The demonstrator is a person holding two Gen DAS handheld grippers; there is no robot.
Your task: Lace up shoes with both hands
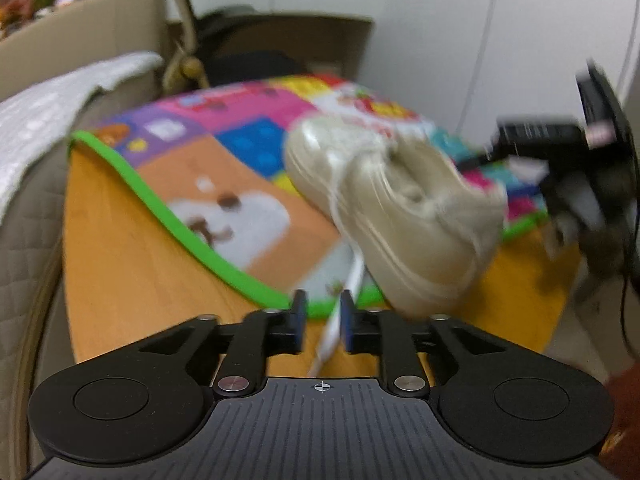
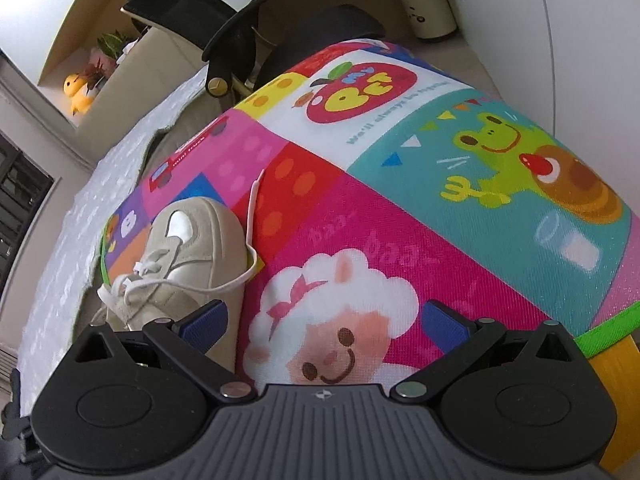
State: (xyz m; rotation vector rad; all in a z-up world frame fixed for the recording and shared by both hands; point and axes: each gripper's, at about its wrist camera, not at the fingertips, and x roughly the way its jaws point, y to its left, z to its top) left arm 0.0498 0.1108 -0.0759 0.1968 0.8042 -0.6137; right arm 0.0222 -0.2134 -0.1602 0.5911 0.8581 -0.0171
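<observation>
Left wrist view: left gripper (image 1: 323, 320) has its pads close together with a white lace (image 1: 352, 280) running between them; I judge it clamped on the lace, though blur leaves the contact unsure.
Right wrist view: right gripper (image 2: 323, 320) stands wide apart, holding nothing, above the mat (image 2: 400, 208).
Shoe position: beige shoe (image 2: 200, 248) sits on the colourful mat, at the mat's left side in the right view.
Lacing state: lower eyelets look crossed and threaded; one lace end (image 2: 254, 208) lies loose on the mat beside the toe.
Progress: partly laced, judged; upper eyelets are too blurred to count, and no bow is visible.
Long axis: heel nearer the right gripper, toe pointing away toward the chair (image 2: 224, 28).
Blur: left view is smeared.
</observation>
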